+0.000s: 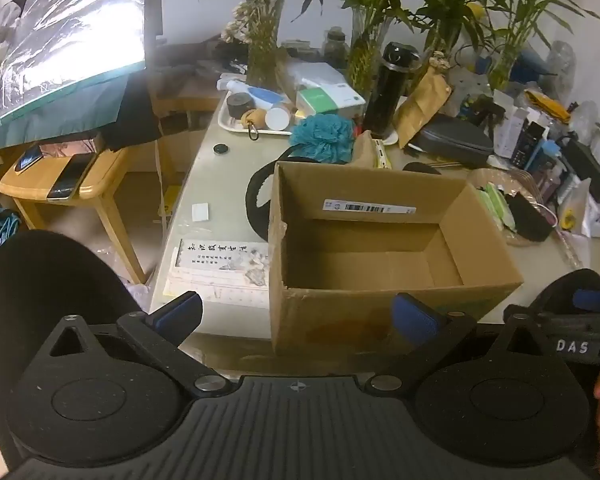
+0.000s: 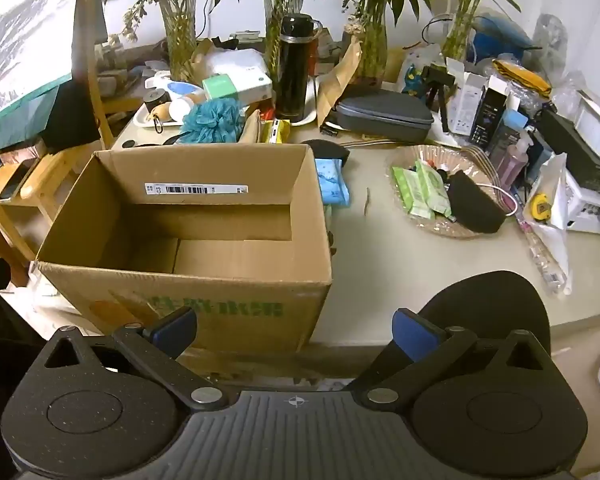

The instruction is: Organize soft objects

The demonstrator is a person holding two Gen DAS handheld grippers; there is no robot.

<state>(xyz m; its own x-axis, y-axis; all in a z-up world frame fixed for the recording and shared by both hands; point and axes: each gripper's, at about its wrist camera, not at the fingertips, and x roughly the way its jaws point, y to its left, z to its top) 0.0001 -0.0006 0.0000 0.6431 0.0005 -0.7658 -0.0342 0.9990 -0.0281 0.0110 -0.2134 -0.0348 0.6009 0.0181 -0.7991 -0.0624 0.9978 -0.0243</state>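
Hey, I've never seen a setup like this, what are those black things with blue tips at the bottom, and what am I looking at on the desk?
Those are hand-held tongs, one in each of a person's hands, each with a camera looking along its fingers. One picture is from the left tongs, the other from the right tongs. Both stand wide open and hold nothing. Ahead on the cluttered desk sits an open, empty cardboard box. Behind it lies a teal bath pouf; a blue tissue pack lies beside the box, and a wicker basket holds green packets and a black pouch.
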